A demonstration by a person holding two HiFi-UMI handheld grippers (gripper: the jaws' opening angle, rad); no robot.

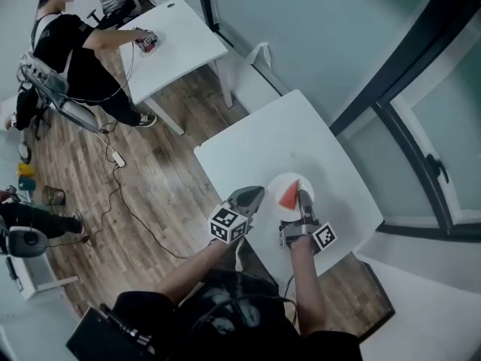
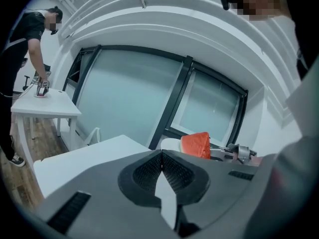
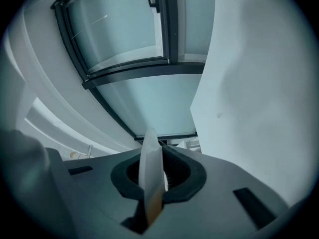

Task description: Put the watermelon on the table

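A: Is the watermelon [image 1: 289,194] down yet?
B: Not sure. It sits on the plate [image 1: 275,201], over the table [image 1: 263,141]. The right gripper [image 1: 304,201] pinches the plate's rim. The left gripper [image 1: 252,199] is closed tight, with nothing in it.

**A:** Head view?

**B:** Set high, looking steeply down onto a white desk [image 1: 248,149]. Far enough back to take in wooden floor [image 1: 150,179] and a second desk [image 1: 180,28] at upper left.

**A:** Left gripper view?

**B:** Mounted just behind its own fingers [image 2: 147,172], nearly level, facing across the desk toward the window wall [image 2: 129,98]. Shares the watermelon [image 2: 196,146], the plate [image 2: 169,144] and the second desk with the head view.

**A:** Right gripper view?

**B:** Closest of all and rolled on its side. Shows the plate rim upright between its fingers [image 3: 182,173], the desk top standing like a white wall at right, and the window wall across the top, as in both other views.
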